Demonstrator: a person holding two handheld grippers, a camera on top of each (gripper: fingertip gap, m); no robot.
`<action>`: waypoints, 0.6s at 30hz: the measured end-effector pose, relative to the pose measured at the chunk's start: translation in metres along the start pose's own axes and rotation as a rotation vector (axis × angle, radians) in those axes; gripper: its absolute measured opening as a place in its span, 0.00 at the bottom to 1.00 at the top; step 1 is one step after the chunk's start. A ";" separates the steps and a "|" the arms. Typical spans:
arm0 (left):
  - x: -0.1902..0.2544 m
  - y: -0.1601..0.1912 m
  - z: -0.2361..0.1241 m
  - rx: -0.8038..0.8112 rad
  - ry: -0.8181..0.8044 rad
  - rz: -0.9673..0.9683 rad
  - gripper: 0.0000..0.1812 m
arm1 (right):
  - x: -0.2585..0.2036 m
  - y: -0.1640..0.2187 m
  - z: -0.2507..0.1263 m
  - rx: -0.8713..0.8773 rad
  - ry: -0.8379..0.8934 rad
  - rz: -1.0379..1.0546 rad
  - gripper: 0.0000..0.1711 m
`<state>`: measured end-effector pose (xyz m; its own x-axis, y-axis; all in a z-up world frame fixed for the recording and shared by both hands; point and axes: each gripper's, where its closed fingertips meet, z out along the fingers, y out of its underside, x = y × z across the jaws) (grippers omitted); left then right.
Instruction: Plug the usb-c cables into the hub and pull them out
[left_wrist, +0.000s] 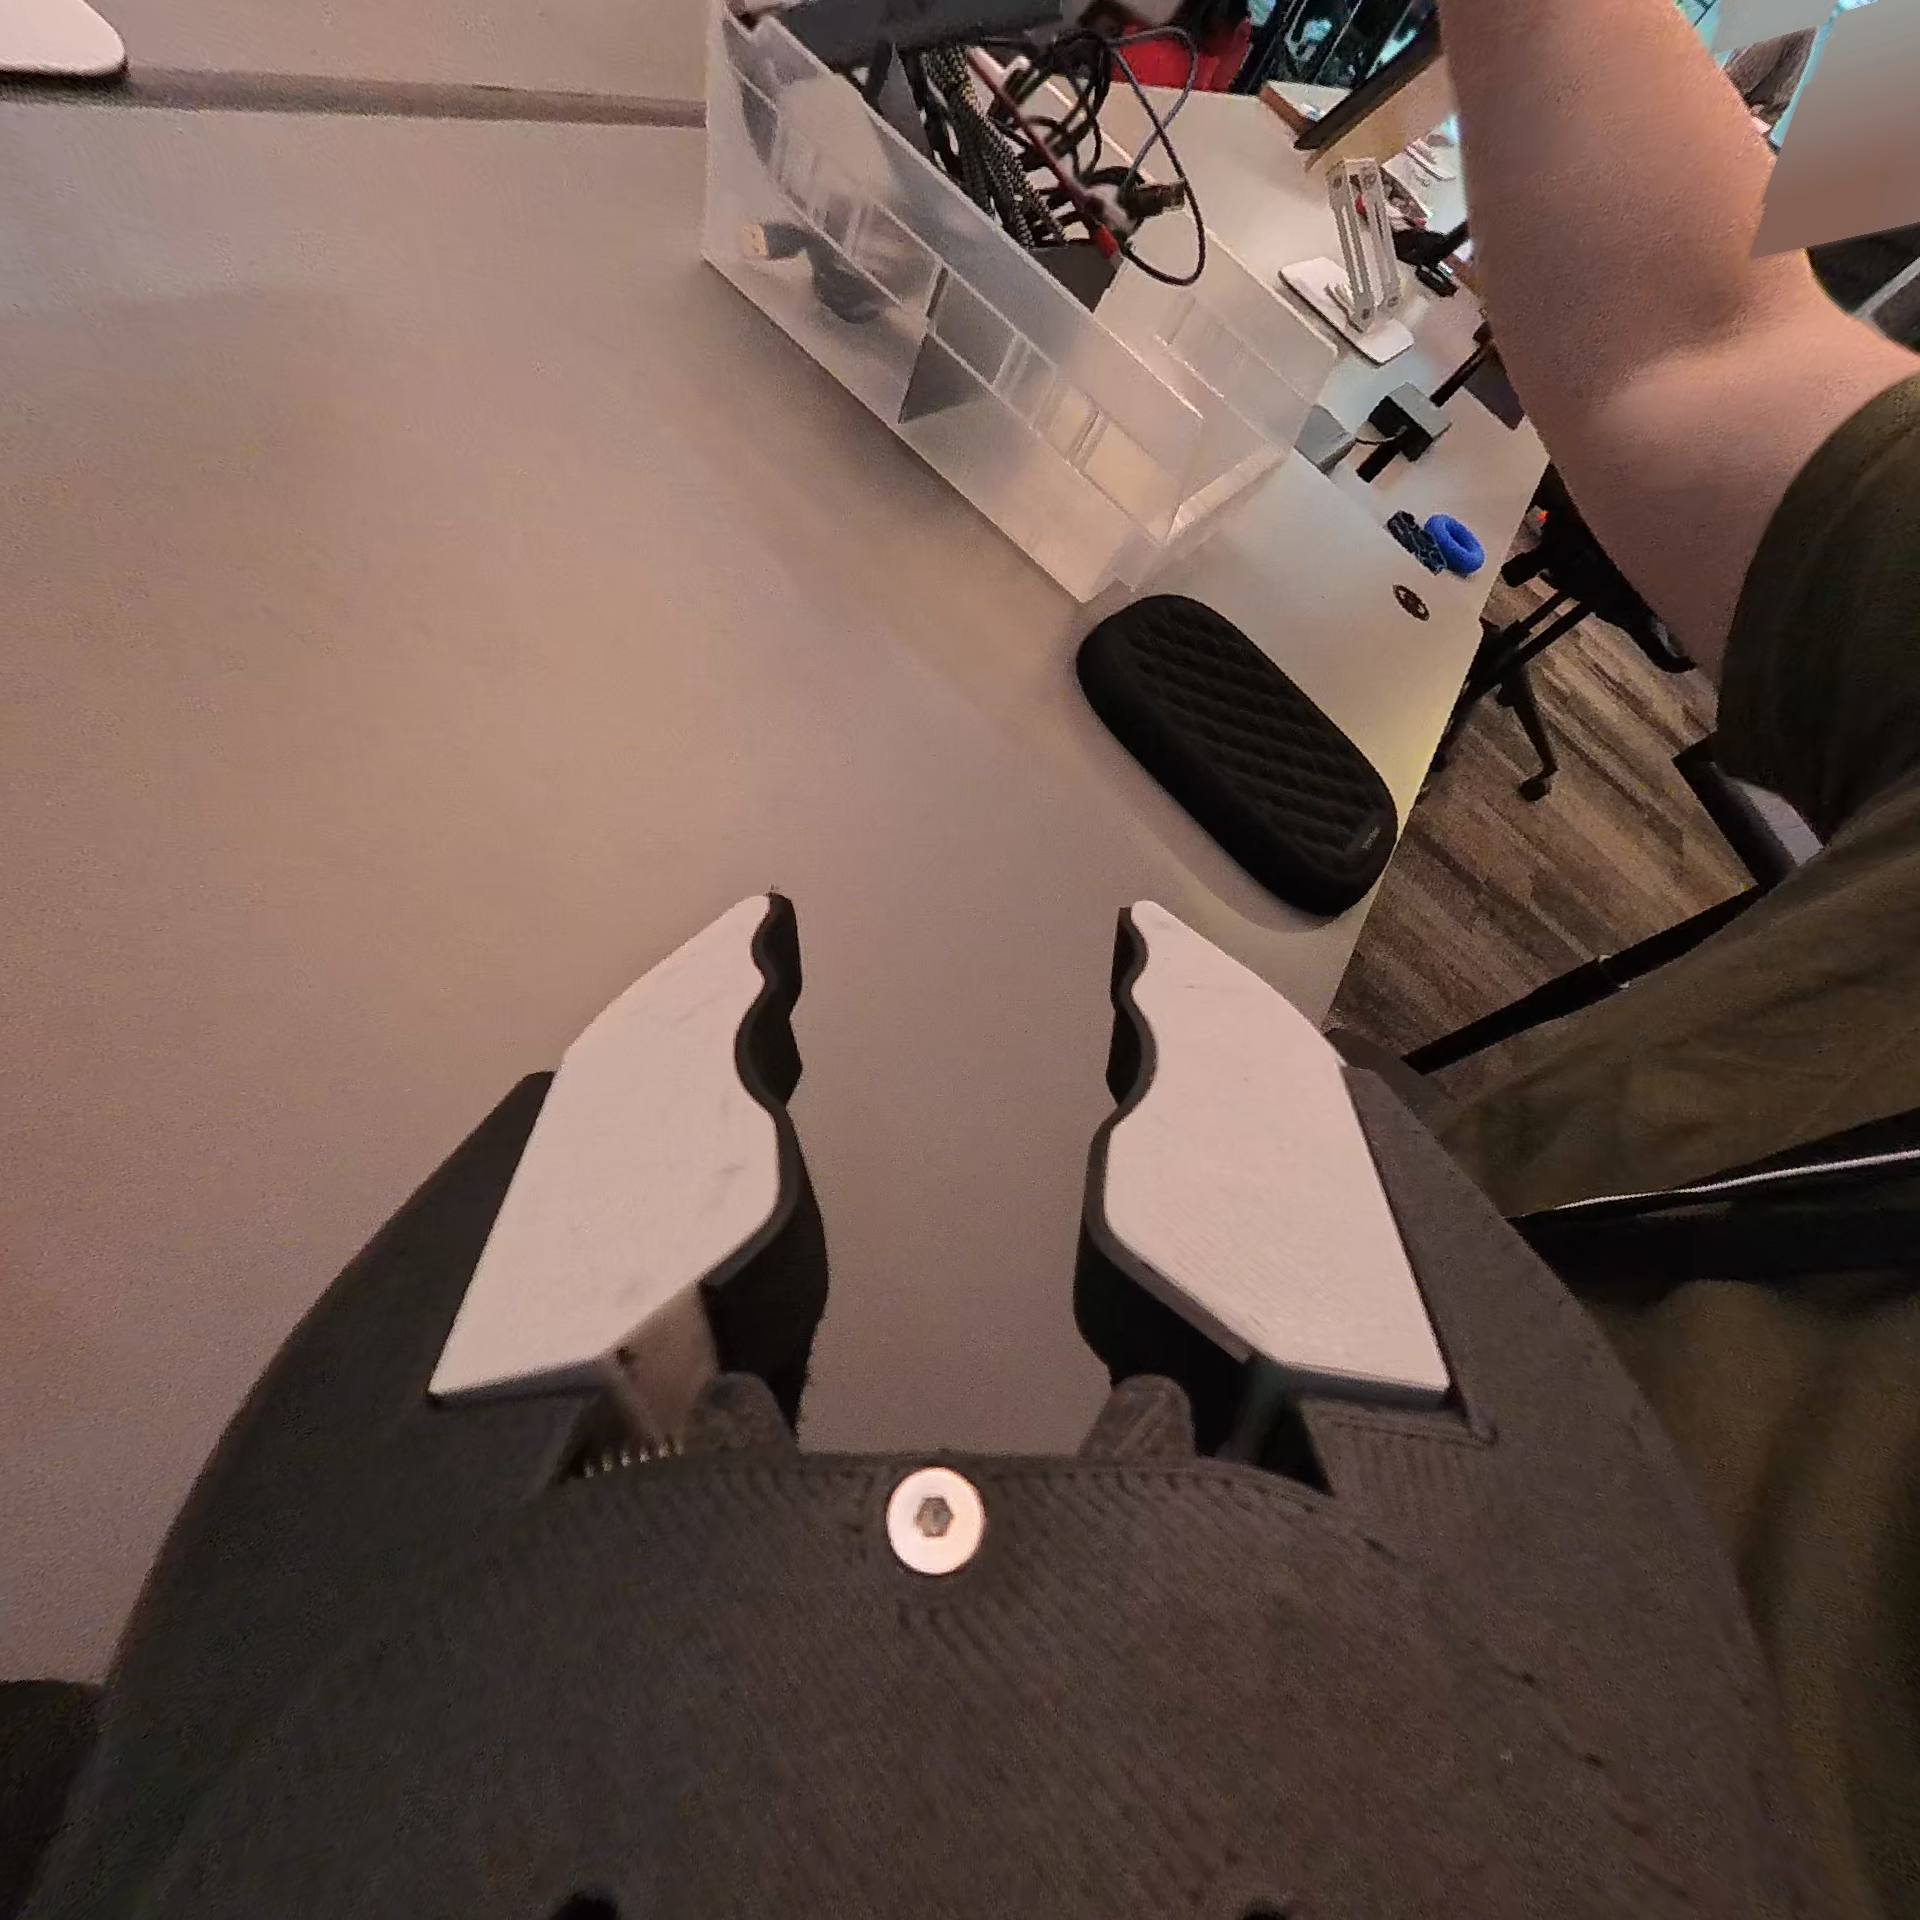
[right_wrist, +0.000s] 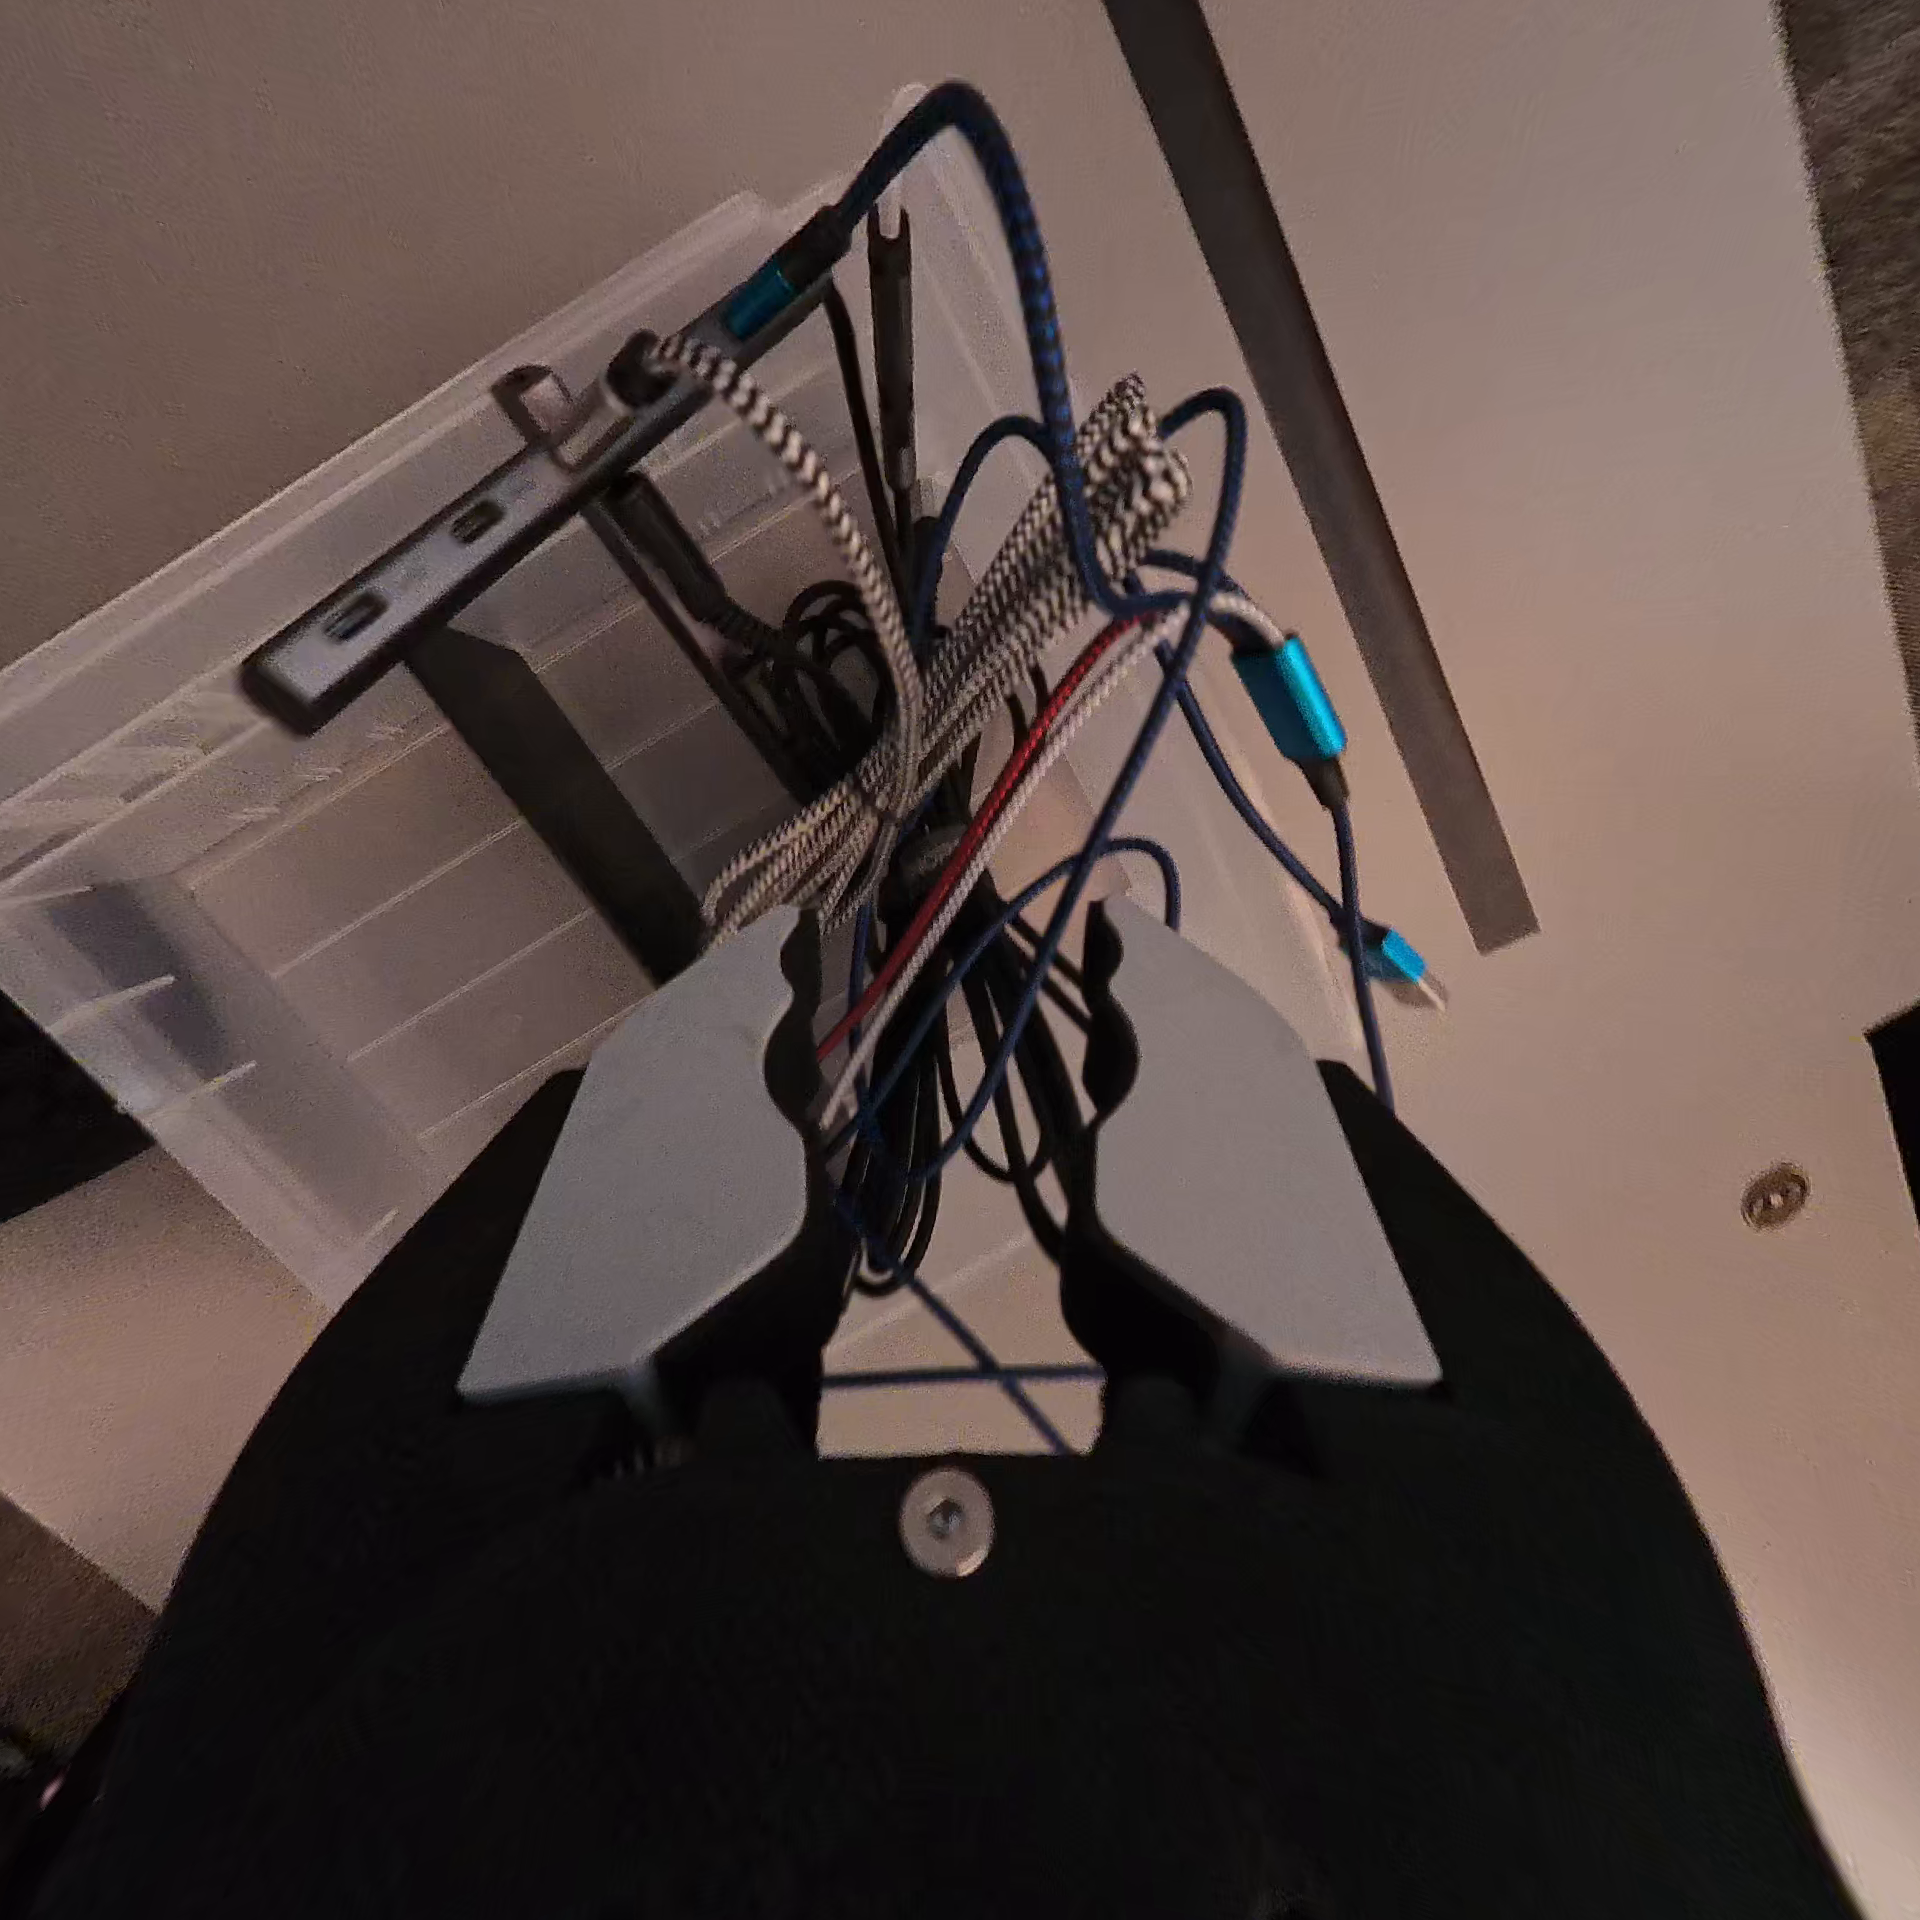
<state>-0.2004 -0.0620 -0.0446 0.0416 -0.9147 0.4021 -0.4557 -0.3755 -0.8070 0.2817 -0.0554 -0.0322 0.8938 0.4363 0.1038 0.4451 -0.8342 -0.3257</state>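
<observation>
The dark bar-shaped hub sits raised on the clear acrylic stand, ports exposed for access; two braided cables appear plugged at its far end. The right gripper hovers spread and empty above the cable tangle; the left gripper, parted and empty, waits over the table

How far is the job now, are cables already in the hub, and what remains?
Done: a blue braided cable and a black-and-white braided cable seem plugged into the grey hub. In hand: nothing; the right gripper is open above the cable tangle, and the left gripper is open over the bare white table. Left: other hub ports look empty; a loose blue-tipped cable waits, then unplugging.
</observation>
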 end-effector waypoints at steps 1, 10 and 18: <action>-0.002 -0.002 -0.002 0.004 -0.003 0.003 0.31 | -0.002 0.003 -0.009 0.019 0.015 0.010 0.29; -0.059 -0.023 -0.063 0.068 -0.262 0.039 0.32 | -0.040 0.002 -0.114 0.724 0.236 0.184 0.29; -0.247 -0.044 -0.236 -0.048 -1.022 -0.032 0.40 | -0.057 0.125 -0.077 0.553 0.606 0.707 0.40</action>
<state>-0.4005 0.2153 -0.0067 0.7822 -0.6030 -0.1565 -0.4757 -0.4160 -0.7750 0.2910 -0.2106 -0.0070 0.8846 -0.4496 0.1237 -0.1329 -0.4974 -0.8573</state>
